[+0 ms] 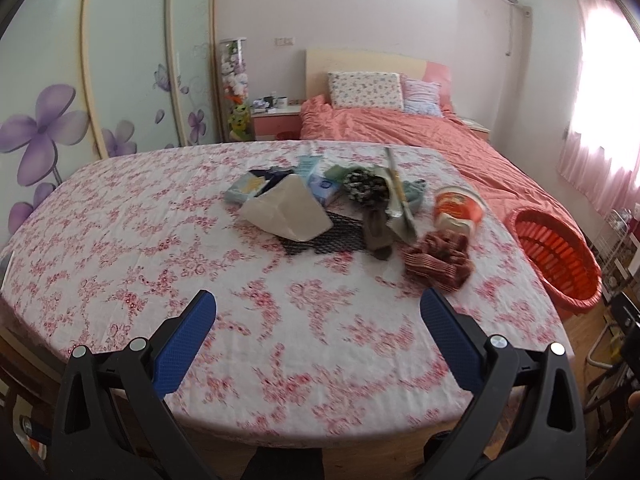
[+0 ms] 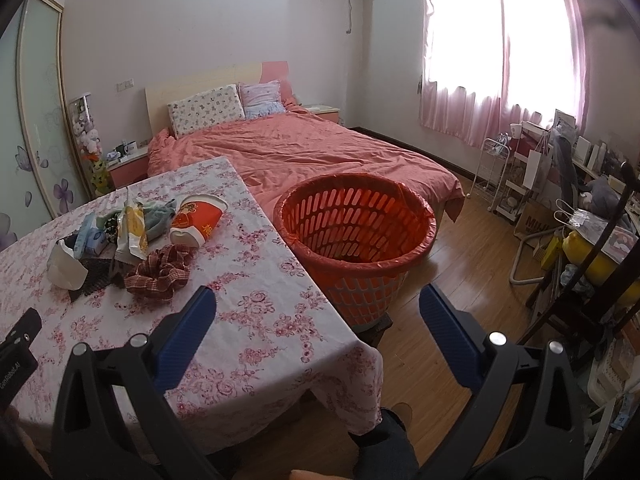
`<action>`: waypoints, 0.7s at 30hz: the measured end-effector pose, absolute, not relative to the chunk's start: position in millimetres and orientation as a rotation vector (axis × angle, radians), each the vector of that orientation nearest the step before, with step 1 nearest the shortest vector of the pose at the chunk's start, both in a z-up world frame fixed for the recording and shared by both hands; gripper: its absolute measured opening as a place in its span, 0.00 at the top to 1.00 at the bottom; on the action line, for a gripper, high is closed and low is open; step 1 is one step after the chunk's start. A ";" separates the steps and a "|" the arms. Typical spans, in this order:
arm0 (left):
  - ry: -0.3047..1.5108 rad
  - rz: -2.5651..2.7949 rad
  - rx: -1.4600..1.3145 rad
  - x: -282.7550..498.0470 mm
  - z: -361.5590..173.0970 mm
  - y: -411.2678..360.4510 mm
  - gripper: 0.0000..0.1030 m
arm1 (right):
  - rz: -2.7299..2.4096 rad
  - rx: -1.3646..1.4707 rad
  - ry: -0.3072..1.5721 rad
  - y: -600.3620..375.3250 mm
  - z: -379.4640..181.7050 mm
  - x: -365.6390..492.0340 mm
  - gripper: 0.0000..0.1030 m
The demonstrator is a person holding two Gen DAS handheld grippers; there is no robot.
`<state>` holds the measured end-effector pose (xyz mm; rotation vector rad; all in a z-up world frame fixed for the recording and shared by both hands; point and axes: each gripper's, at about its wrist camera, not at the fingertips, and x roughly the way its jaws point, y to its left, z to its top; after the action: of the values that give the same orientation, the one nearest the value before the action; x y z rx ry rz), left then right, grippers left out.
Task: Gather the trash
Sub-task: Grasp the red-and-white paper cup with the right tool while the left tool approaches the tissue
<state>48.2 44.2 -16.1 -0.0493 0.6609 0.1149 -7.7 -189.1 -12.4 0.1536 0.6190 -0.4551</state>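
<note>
A heap of trash and cloth lies on the floral tablecloth (image 1: 160, 240): a white paper bag (image 1: 286, 212), a red paper cup (image 1: 458, 208) on its side, a yellow snack wrapper (image 2: 134, 232), a black mesh piece (image 1: 324, 236), blue tissue packs (image 1: 322, 188) and a red checked cloth (image 1: 438, 260). An orange slatted basket (image 2: 356, 224) lined with an orange bag stands on the floor right of the table. My left gripper (image 1: 318, 304) hovers open over the near table, short of the heap. My right gripper (image 2: 318, 300) is open above the table's right corner, the basket just beyond it.
A bed with a salmon cover (image 2: 304, 152) lies behind the table and basket. Wardrobe doors with purple flowers (image 1: 48, 128) line the left. Shelves, bags and a yellow item (image 2: 592, 256) crowd the right wall. Wood floor (image 2: 452, 264) shows around the basket. A person's leg (image 2: 384, 440) is below.
</note>
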 end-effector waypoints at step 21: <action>0.778 0.170 -0.137 169.4 -48.2 103.4 0.02 | -0.259 0.245 0.748 -162.4 -63.0 190.5 0.04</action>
<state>169.4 103.4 -48.2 -0.1371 0.7783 0.1697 190.5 -162.4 -63.0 0.2447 0.7482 -0.2590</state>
